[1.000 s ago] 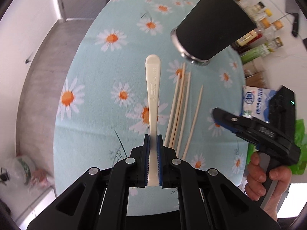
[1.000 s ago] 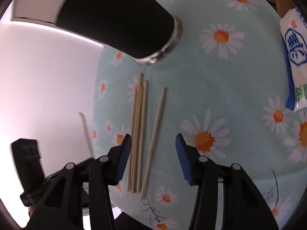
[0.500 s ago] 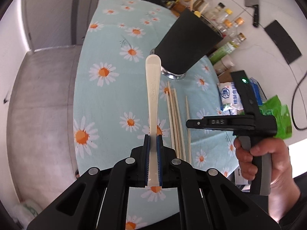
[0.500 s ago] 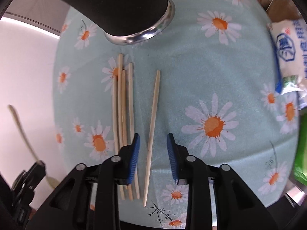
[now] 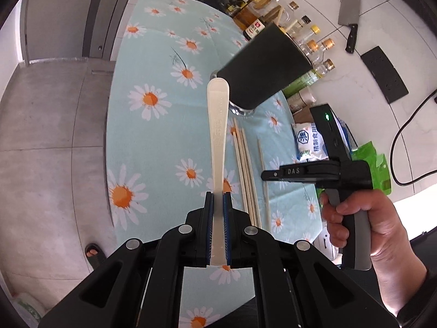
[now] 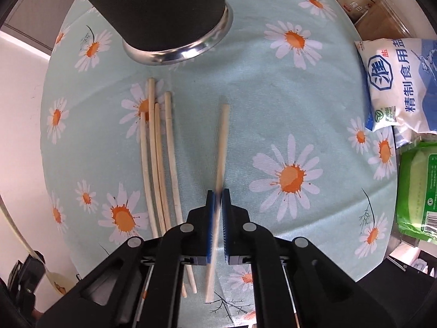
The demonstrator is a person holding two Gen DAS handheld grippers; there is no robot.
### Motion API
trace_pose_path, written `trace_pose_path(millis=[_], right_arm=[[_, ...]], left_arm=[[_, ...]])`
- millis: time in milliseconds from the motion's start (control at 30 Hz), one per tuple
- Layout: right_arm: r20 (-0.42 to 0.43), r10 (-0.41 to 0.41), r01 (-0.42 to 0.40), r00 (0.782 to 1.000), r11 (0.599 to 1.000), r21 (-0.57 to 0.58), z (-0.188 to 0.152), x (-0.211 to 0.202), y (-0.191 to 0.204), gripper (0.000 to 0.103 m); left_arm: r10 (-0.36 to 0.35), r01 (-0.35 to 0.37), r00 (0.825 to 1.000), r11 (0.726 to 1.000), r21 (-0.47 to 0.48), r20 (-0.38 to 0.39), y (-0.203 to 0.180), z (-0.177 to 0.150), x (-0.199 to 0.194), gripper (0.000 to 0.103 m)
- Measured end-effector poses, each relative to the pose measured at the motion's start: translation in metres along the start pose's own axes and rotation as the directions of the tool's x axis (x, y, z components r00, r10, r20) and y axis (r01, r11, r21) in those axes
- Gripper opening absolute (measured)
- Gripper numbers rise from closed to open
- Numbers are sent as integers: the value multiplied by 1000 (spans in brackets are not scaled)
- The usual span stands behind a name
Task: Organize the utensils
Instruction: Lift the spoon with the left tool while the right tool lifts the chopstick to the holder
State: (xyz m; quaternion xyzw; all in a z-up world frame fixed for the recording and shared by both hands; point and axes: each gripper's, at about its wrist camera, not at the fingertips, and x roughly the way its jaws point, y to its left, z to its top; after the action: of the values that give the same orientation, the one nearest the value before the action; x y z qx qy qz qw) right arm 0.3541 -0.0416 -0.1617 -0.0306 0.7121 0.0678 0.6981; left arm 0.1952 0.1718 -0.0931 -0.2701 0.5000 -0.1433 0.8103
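With its handle clamped between the left gripper fingers, cream plastic spoon held aloft, pointing toward tall black holder cup, likely for dropping in. Right gripper fingers nearly closed on lone wooden chopstick, apart from four more on daisy-cloth bench.
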Motion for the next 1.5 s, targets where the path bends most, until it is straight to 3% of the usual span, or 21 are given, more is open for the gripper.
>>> trace_pose_path(millis=[300,433,600,733,900,1067,1233,1333,1500], right_arm=[[42,162,-162,986,987,3,-5,6,-27,6],[124,239,-237,963,971,-27,-16,-6,-37,6],[207,349,-340,914,937,-78,-25,-27,-44,6],[279,449,-422,849,894,-151,-31,-53,-55,6],[362,551,-474,752,834,-284,-38,-90,-58,6],[463,615,-450,638,786,-424,-39,-130,-65,6],[536,666,-480,519,746,-463,-33,-164,-85,6],[592,642,-431,487,767,-476,-26,-180,-85,6],[615,652,-457,444,755,-471,-5,-189,-93,6]], left_arm=[[1,-3,999,998,55,46,-4,14,-8,6],[8,-12,998,998,59,65,-11,17,-5,6],[9,-17,995,997,79,96,-27,22,-4,6],[9,-23,991,995,98,136,-45,25,-6,6],[26,-53,976,991,120,218,-71,34,-17,6],[16,-59,957,988,140,291,-95,47,-27,6],[-2,-69,938,979,191,348,-122,67,-29,6],[-3,-88,927,970,227,376,-139,80,-28,6],[20,-135,920,954,267,392,-157,98,-24,6]])
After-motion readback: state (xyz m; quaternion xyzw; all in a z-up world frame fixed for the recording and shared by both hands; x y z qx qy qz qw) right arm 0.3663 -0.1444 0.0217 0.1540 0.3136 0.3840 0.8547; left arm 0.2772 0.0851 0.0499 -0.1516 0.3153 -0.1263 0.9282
